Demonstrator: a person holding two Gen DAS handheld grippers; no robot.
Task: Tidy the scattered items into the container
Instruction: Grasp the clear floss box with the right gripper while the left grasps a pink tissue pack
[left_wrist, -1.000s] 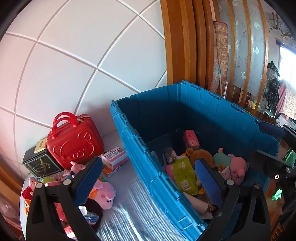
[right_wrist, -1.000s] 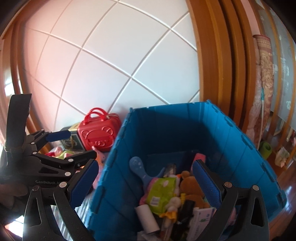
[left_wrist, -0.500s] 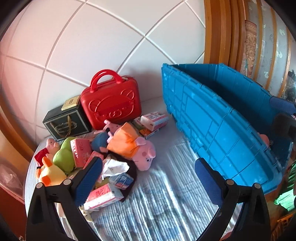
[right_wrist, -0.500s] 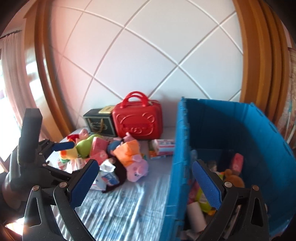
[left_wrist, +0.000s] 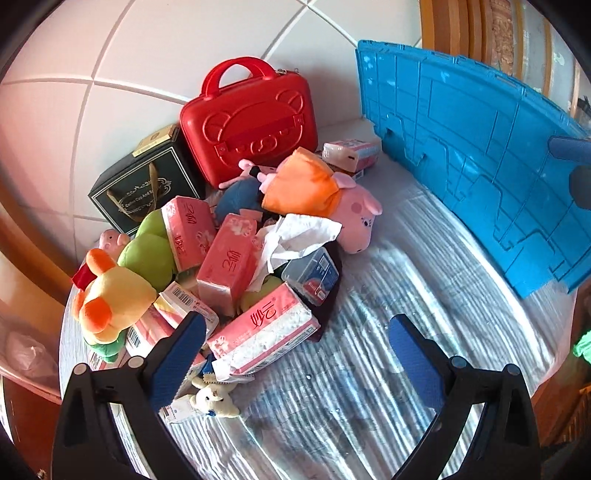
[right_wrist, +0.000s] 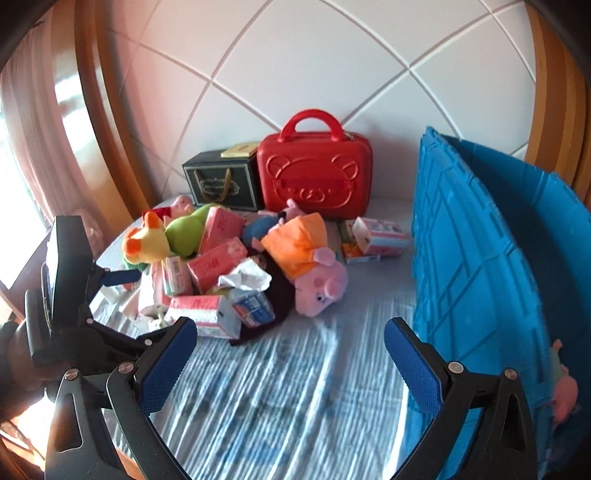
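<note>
Blue crate (right_wrist: 476, 258) interior mostly hidden; pink plush (right_wrist: 563, 391) inside, cut off.

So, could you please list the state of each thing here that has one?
Left tool: open, empty.
Right tool: open, empty.
Blue crate: open-topped, upright.
Red case: shut, upright.
Black gift bag: upright.
Pink pig toy: lying on its side.
Loose tissue: crumpled.
</note>
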